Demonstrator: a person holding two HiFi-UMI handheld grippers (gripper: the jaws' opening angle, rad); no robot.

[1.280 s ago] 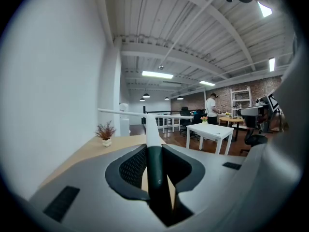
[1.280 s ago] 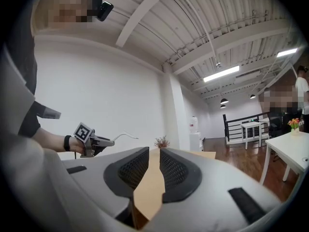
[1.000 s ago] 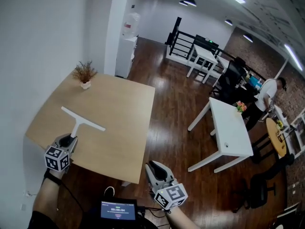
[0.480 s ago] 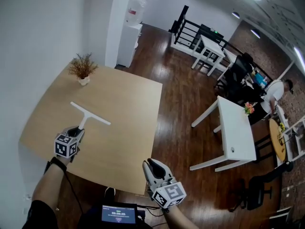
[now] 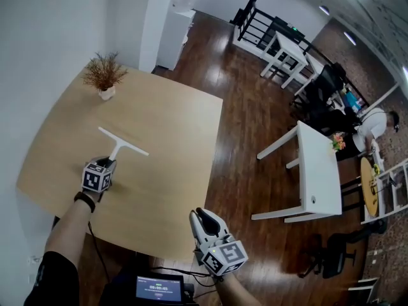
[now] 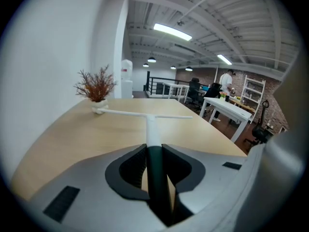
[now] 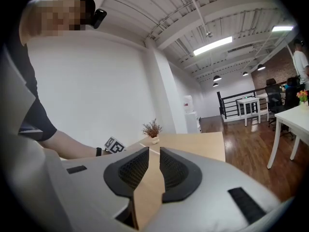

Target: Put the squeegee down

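The squeegee [image 5: 123, 142] is white with a long T-shaped blade and a dark grip end. My left gripper [image 5: 109, 162] is shut on that dark handle and holds it low over the wooden table [image 5: 172, 171]. In the left gripper view the handle [image 6: 150, 124] runs straight out from between the jaws of the left gripper [image 6: 154, 153], with the blade lying crosswise near the plant. Whether the blade touches the tabletop I cannot tell. My right gripper [image 5: 202, 220] hangs at the table's near edge, its jaws almost together and empty [image 7: 150, 163].
A small potted plant [image 5: 103, 75] stands at the table's far left corner. A white table [image 5: 317, 171] is to the right across dark wood floor, with a black chair [image 5: 331, 257] near it. A person [image 5: 376, 120] stands far right. A small screen [image 5: 158, 289] sits below me.
My left gripper has carried the squeegee forward and down over the table, toward the plant. The right gripper has shifted a little along the table's near edge.
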